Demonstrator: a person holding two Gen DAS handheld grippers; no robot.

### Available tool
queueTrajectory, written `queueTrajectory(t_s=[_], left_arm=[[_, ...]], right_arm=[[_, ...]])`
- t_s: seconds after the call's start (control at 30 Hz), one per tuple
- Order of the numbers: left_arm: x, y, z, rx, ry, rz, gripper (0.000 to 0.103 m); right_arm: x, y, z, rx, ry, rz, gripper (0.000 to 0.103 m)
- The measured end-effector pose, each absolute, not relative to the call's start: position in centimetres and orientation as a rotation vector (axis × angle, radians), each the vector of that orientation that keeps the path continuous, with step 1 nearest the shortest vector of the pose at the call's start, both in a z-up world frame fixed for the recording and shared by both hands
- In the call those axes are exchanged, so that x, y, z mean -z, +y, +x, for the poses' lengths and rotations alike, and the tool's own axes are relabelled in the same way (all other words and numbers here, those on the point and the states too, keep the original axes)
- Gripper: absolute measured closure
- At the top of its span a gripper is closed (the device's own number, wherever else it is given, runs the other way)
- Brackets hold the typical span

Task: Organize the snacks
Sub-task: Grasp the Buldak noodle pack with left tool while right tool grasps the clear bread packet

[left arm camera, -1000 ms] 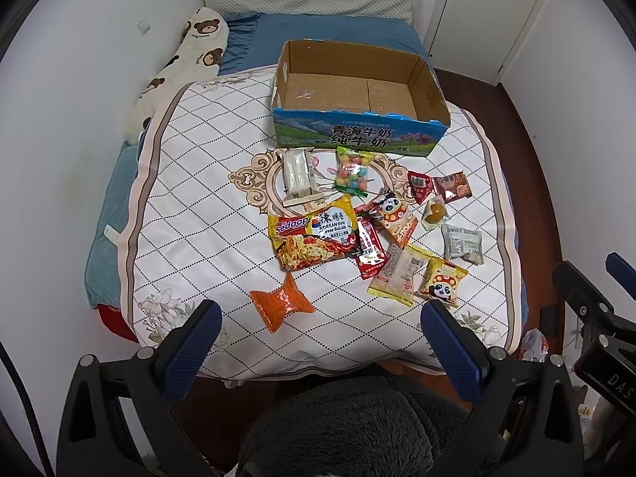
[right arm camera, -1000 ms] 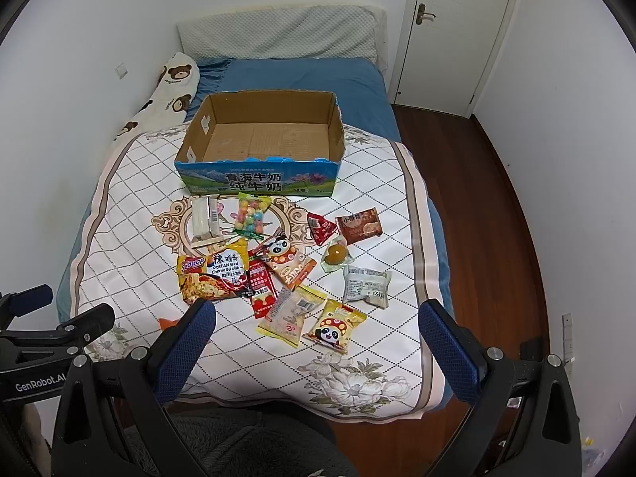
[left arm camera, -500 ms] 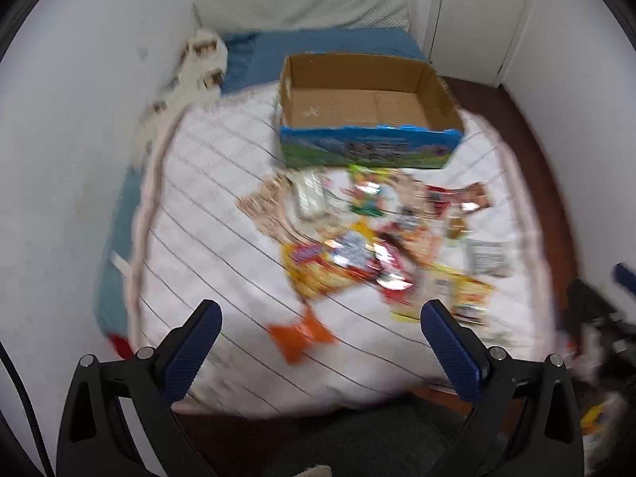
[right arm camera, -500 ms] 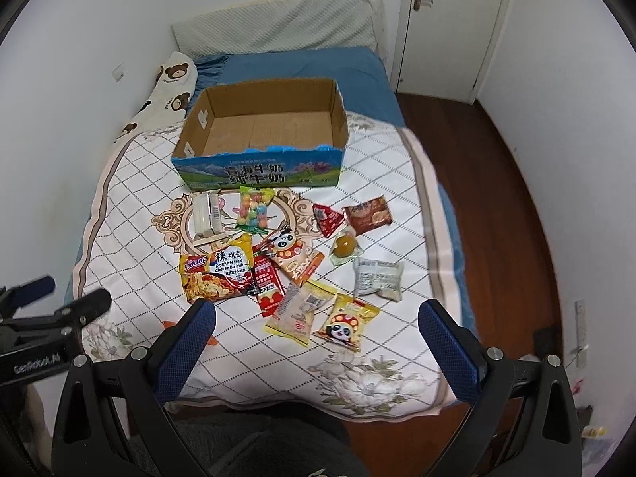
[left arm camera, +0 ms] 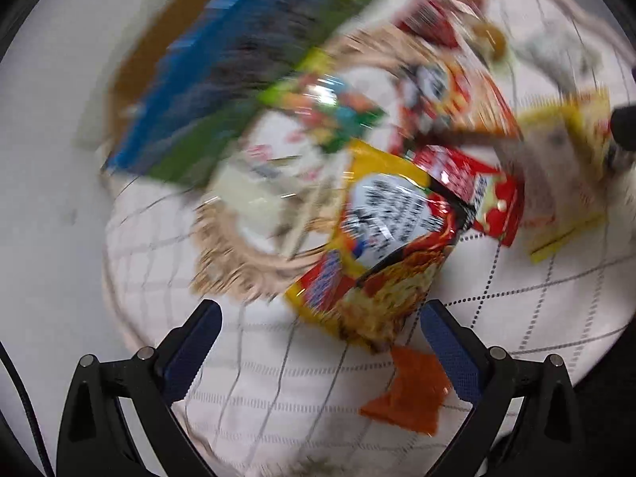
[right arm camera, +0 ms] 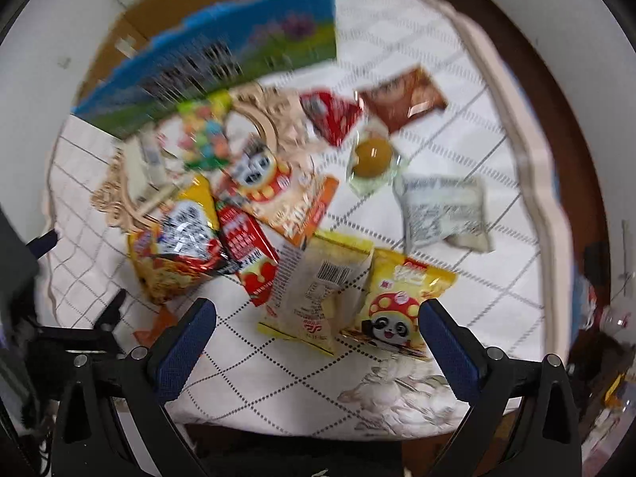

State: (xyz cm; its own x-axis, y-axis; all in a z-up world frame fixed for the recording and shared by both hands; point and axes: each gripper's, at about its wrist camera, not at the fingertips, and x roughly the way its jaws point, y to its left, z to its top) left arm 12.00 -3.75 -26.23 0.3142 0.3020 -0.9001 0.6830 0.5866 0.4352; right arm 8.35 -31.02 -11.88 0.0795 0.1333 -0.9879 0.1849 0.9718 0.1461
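While blurred, barely legible print on glossy crinkled packets.
Beside cardboard box: panda-faced yellow pouch, orange packet; left fingers spread, right fingers spread.

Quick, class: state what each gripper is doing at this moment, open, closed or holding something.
Left gripper: open, holding nothing.
Right gripper: open, holding nothing.

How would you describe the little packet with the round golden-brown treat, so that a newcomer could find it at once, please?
Start at the blue and green cardboard box at the far side of the quilted bedspread. Among the snacks in front of it, look between the brown packet and the grey-white packet. The clear packet there is the only see-through wrapper holding one round golden-brown piece.
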Motion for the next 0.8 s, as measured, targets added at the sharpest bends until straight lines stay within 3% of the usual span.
queueTrajectory(t_s=[0.3,0.33,0.37,0.47,0.8], left_arm=[[35.6,-7.3,12.3,0.510,1.305,1.305,0.001],[35.7,-7.4,12.6,0.513,1.298,1.282,0.007],[35.7,-7.5,13.1,0.512,1.311,1.238,0.016],[34.6,-7.3,14.8,0.442,1.360,1.052,0.024],[32.2,3.2,20.2,-0.074,1.647,0.083,0.024]], right_arm=[[18.8,-30.6,8.7,0.107,1.618,0.364,0.005],[19.2,-30.5,8.8,0.111,1.623,0.362,0.007],[19.6,-30.4,8.8,0.114,1.628,0.359,0.009],[20.8,-30.2,8.9,0.122,1.635,0.361,0.015],[23.9,-27.9,9.4,0.105,1.677,0.360,0.026]])
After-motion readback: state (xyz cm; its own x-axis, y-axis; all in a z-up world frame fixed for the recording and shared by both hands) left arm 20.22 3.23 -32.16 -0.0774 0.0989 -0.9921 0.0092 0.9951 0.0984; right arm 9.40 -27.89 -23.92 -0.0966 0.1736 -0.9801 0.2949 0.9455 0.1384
